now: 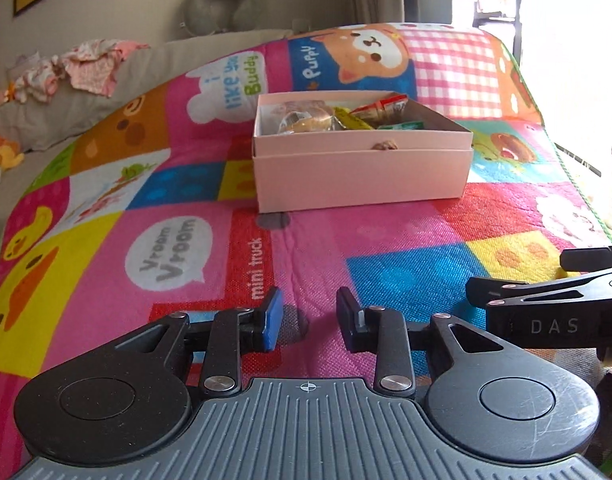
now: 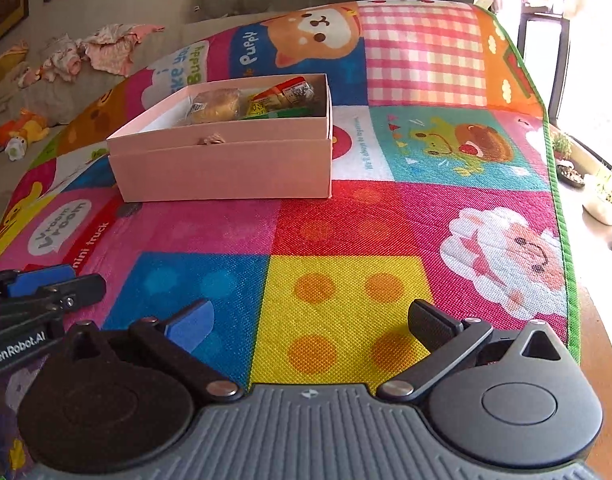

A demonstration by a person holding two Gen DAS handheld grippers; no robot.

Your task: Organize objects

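Pink box (image 1: 362, 178): it is sitting on the patchwork mat (image 1: 386, 248), its tray nested in a slightly wider base, with no lid showing.
Contents: wrapped snacks (image 1: 306, 120) are lying inside the pink box, bunched toward its back; you are looking at a bun-like packet (image 2: 216, 106) and some red, yellow and green wrappers.
Handling: thin card, so probably light and easy to dent; the packets look soft and crinkly, likely slippery.
Where to grip: you are best taking the pink box by a side wall near a corner, or a packet by its bulk, not its loose film.
Left gripper (image 1: 310, 314): its jaws are standing partly apart with nothing between them; it is hovering well in front of the pink box.
Right gripper (image 2: 310, 326): its jaws are spread wide and empty; the pink box is lying ahead and to the left of it.
Mat near the pink box: no loose items are showing there.
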